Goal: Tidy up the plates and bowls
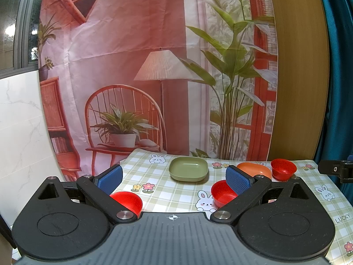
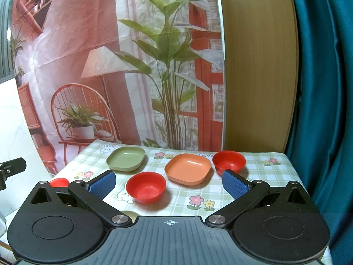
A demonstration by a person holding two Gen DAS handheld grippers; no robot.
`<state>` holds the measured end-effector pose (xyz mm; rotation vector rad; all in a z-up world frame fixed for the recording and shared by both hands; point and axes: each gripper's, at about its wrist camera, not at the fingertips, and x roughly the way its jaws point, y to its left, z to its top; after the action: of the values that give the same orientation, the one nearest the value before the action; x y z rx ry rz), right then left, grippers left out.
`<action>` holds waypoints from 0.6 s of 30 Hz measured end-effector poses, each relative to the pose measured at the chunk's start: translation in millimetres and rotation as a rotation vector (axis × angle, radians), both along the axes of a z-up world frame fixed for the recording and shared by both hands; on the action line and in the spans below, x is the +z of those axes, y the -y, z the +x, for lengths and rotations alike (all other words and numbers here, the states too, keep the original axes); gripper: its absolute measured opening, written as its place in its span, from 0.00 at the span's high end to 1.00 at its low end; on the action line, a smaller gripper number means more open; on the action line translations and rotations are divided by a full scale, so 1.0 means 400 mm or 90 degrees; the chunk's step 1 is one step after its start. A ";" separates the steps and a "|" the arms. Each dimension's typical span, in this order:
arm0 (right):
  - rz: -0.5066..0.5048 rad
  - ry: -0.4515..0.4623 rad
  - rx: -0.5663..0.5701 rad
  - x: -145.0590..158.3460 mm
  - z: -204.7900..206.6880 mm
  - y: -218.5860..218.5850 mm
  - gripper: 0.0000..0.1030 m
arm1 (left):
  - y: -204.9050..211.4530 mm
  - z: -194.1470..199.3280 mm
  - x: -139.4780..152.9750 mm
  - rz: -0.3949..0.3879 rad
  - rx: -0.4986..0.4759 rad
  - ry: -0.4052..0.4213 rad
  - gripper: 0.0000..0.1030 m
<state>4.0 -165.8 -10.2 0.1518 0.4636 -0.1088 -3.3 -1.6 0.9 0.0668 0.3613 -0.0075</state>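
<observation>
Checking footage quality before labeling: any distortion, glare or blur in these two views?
Left wrist view: strong fisheye bending of the wooden panel, window glare top left, dishes sharp. Right wrist view: same curvature, soft highlight inside the orange plate, no motion blur.

It looked like a staged room: a printed backdrop (image 2: 110,66) hung beyond the fingers, behind a tablecloth (image 2: 181,198).

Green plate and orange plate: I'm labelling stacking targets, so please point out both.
green plate (image 2: 125,159), right wrist view, on its inner floor.
orange plate (image 2: 188,169), right wrist view, on its inner floor.
</observation>
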 end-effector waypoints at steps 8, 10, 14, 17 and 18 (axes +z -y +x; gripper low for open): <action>0.000 -0.001 0.000 -0.005 0.001 0.005 0.00 | 0.001 0.001 -0.001 -0.001 0.000 -0.001 0.02; 0.001 -0.001 -0.002 -0.007 0.000 0.004 0.00 | 0.000 0.001 0.000 0.000 0.000 -0.002 0.02; 0.001 0.000 -0.002 -0.007 0.002 0.007 0.00 | -0.002 0.001 0.000 -0.002 0.001 -0.001 0.02; 0.001 0.000 -0.001 -0.007 -0.001 0.006 0.00 | -0.002 0.002 -0.002 -0.003 0.000 -0.001 0.02; 0.001 0.000 -0.001 -0.007 -0.002 0.006 0.00 | -0.002 0.002 -0.002 -0.003 0.000 -0.001 0.02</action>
<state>3.4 -168.3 -13.0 0.1536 0.4640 -0.1093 -2.6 -0.8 0.0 0.0622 0.3635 -0.0080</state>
